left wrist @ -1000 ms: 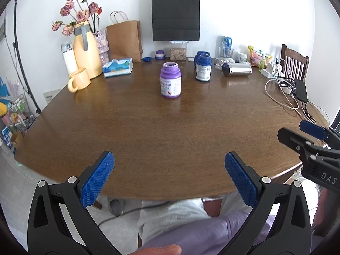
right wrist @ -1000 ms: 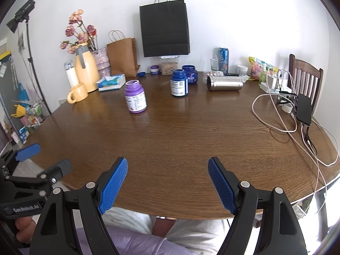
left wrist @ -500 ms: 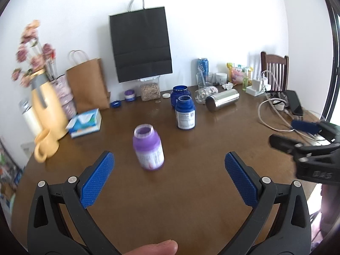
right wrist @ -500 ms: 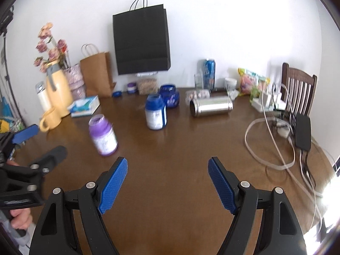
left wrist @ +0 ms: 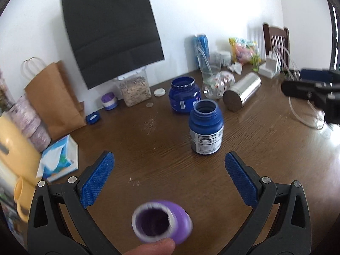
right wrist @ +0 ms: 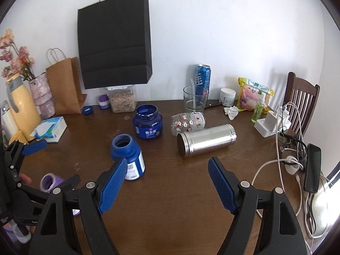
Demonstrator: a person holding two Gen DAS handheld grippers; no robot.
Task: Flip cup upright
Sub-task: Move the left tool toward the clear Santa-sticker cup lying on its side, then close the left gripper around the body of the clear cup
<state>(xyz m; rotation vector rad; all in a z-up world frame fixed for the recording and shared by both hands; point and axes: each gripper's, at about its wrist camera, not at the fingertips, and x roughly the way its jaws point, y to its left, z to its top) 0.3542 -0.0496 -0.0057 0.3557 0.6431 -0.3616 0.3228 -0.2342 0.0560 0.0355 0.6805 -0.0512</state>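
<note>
A steel cup [right wrist: 206, 140] lies on its side on the brown table [right wrist: 170, 201], its flat end towards me; it also shows in the left wrist view [left wrist: 242, 94]. My right gripper [right wrist: 167, 183] is open and empty, hovering short of the cup. My left gripper [left wrist: 169, 177] is open and empty, above an open purple bottle [left wrist: 162, 222], well left of the cup. The left gripper appears in the right wrist view [right wrist: 51, 163] at the left edge.
A blue bottle [right wrist: 127, 157] stands by the right gripper's left finger. A wide blue jar [right wrist: 148, 124] and a floral glass [right wrist: 188, 123] on its side lie behind the cup. Cables [right wrist: 282, 161], a phone [right wrist: 313, 167], bags and a yellow jug [right wrist: 19, 106] ring the table.
Both grippers have moved forward over the table and towards the cup. The purple bottle now sits under the left gripper. Both stay open.
</note>
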